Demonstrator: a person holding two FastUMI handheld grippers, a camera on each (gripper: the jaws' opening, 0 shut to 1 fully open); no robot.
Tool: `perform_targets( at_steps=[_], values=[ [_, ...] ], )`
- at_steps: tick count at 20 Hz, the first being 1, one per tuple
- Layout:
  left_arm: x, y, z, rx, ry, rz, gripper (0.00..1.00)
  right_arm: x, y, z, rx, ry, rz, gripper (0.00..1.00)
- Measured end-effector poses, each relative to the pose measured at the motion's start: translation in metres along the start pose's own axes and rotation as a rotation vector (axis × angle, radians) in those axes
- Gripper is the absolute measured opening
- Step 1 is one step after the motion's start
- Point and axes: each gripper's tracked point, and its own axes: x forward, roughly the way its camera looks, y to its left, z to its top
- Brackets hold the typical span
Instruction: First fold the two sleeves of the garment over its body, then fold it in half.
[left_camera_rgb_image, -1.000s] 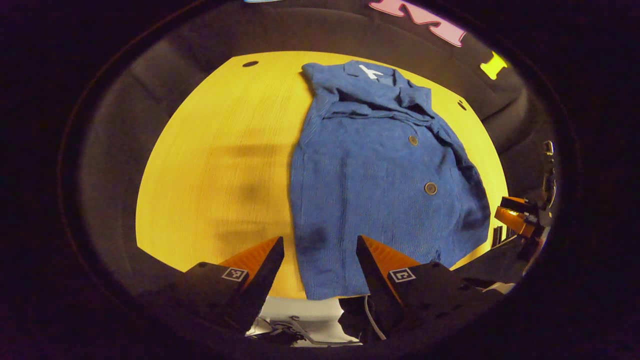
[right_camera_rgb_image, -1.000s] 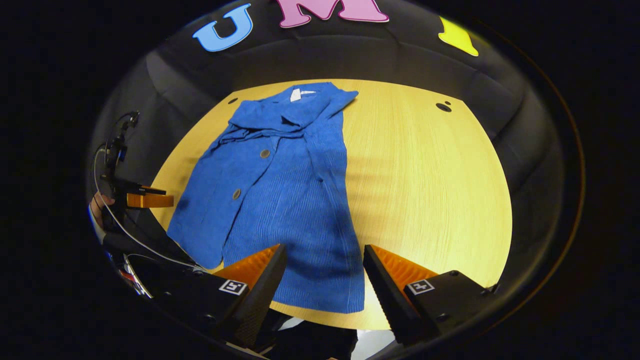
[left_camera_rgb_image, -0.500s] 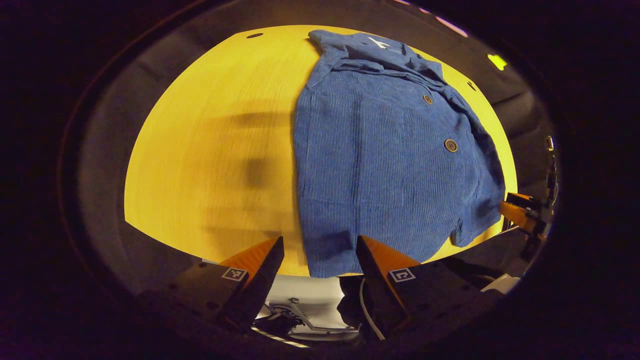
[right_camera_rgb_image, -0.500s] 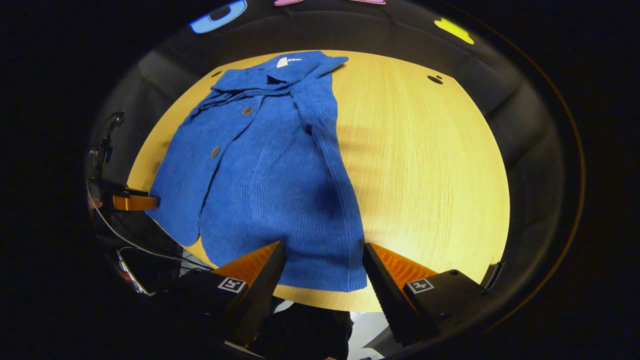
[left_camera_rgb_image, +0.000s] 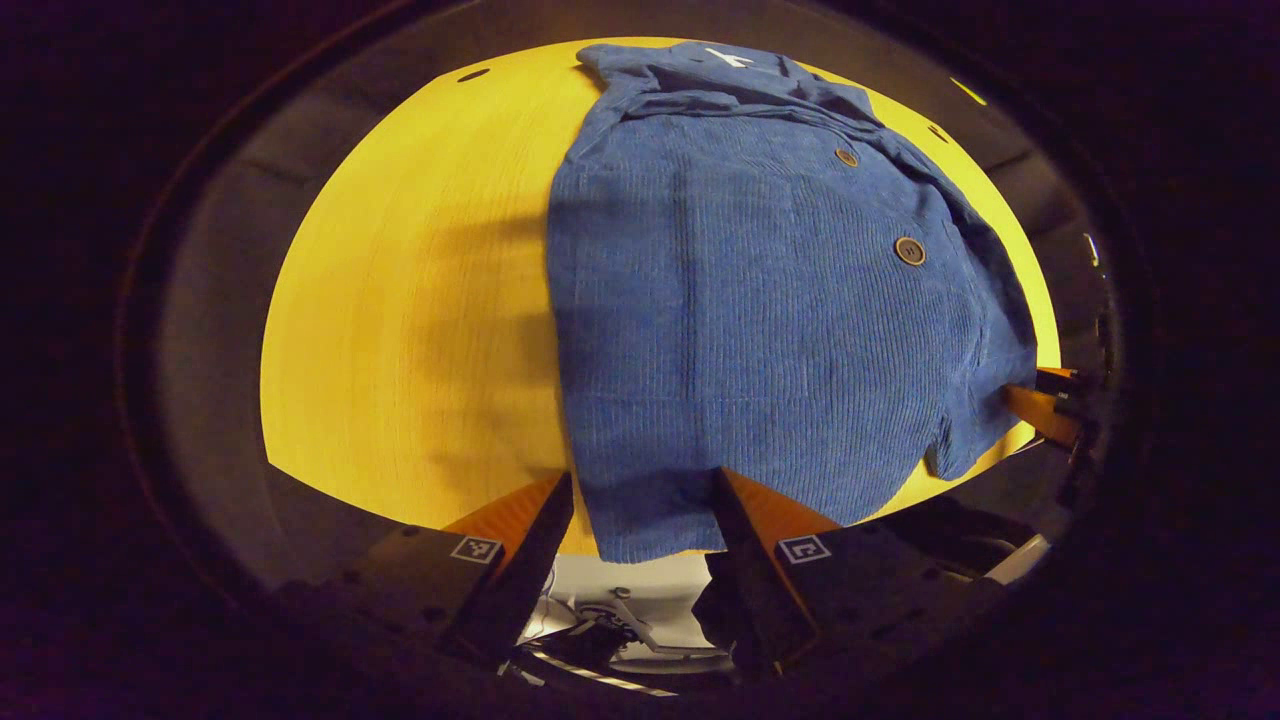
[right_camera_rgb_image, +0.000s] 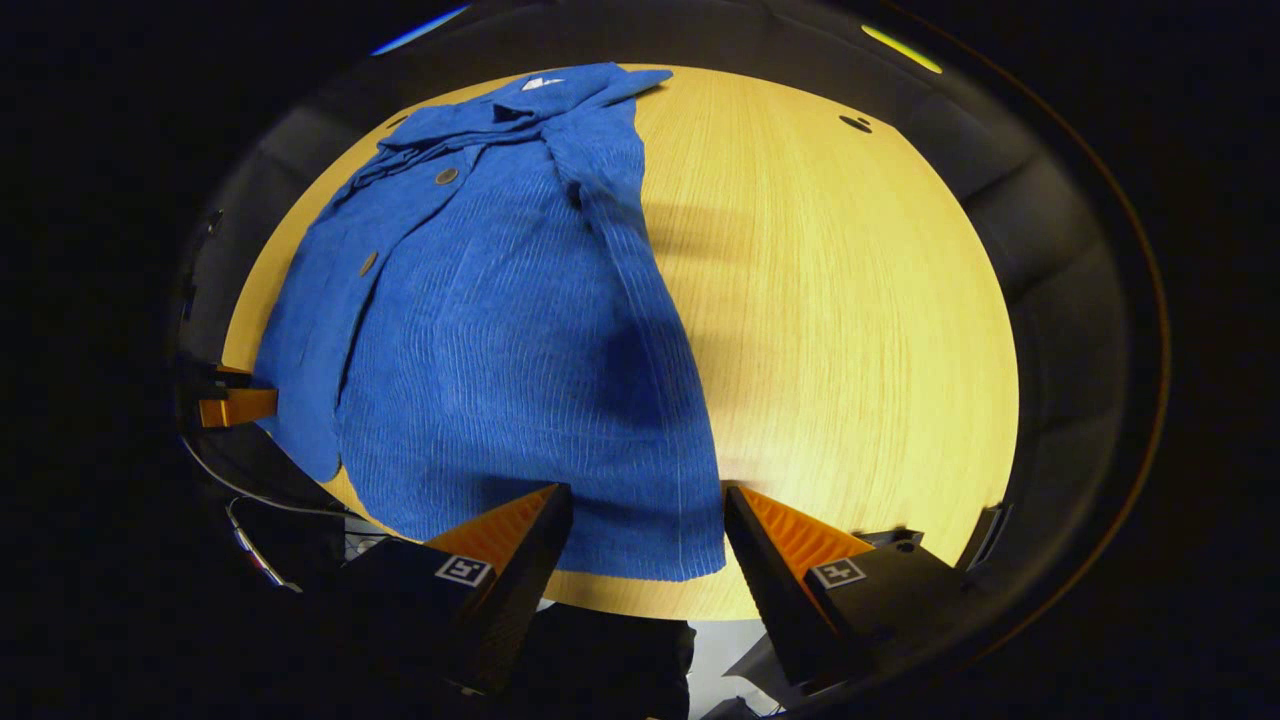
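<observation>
At six o'clock in each view, the left claw (left_camera_rgb_image: 640, 500) and right claw (right_camera_rgb_image: 645, 515) gape released over the hem of the blue corduroy buttoned garment (left_camera_rgb_image: 760, 300), lying flat toward twelve o'clock on the round yellow wooden counter (right_camera_rgb_image: 860, 330).

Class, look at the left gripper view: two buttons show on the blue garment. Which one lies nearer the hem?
The larger-looking button, lower on the garment. The other button sits higher, close to the collar.
</observation>
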Motion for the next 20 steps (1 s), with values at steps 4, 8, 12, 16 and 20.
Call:
perform_targets(
  at_steps=[4,8,12,16,20],
  values=[
    [0.001,-0.002,-0.002,-0.058,0.015,-0.010,0.84,0.000,-0.001,0.001,0.030,-0.001,-0.006,0.94],
    [-0.002,-0.018,-0.002,-0.085,0.067,-0.111,0.29,0.001,0.011,-0.004,0.025,0.034,0.014,0.60],
    [0.000,-0.029,-0.001,-0.215,0.064,-0.303,0.00,0.000,0.019,-0.001,0.009,0.057,0.042,0.05],
    [-0.019,-0.029,-0.003,-0.157,0.007,-0.320,0.00,-0.019,0.034,0.007,0.073,0.060,0.126,0.05],
    [-0.062,-0.046,0.013,-0.092,-0.077,-0.382,0.00,-0.052,0.057,0.030,0.139,0.014,0.215,0.05]
  ],
)
